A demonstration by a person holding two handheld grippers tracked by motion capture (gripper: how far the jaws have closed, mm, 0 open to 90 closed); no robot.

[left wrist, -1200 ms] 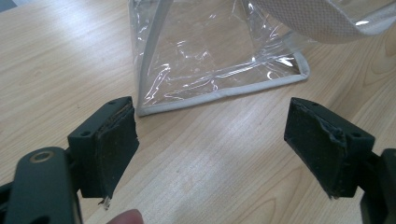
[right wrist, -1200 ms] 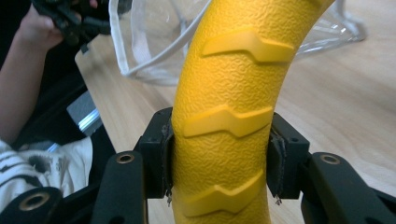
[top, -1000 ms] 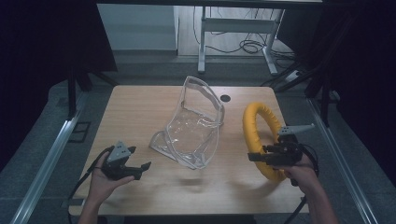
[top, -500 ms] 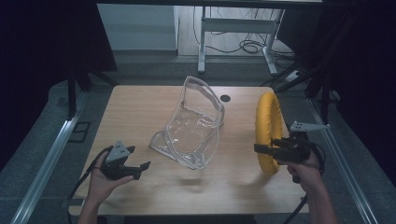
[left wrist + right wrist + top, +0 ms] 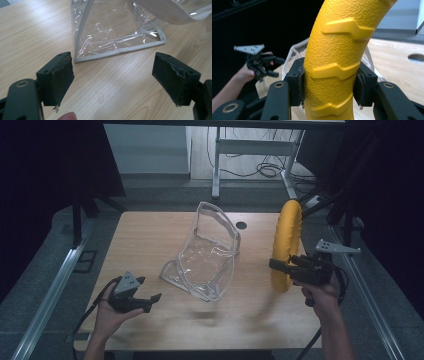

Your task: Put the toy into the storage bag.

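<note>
A yellow textured ring [image 5: 285,244] stands on edge above the table's right side, lifted off the wood. My right gripper [image 5: 278,265] is shut on its lower part; in the right gripper view both pads press the ring [image 5: 337,67] between ribs. A clear plastic bag [image 5: 207,254] with white trim sits open at the table's middle. My left gripper [image 5: 150,300] is open near the front left, its jaws wide apart and pointing at the bag's near corner [image 5: 82,58], a short way from it.
The wooden table [image 5: 150,235] has a dark round hole [image 5: 241,225] near its far edge. Metal rails run along both sides on the floor. A desk frame and cables lie beyond the far edge.
My right gripper has lifted the yellow ring from lying flat to standing upright and moved it slightly right. The left gripper has stayed in place.
</note>
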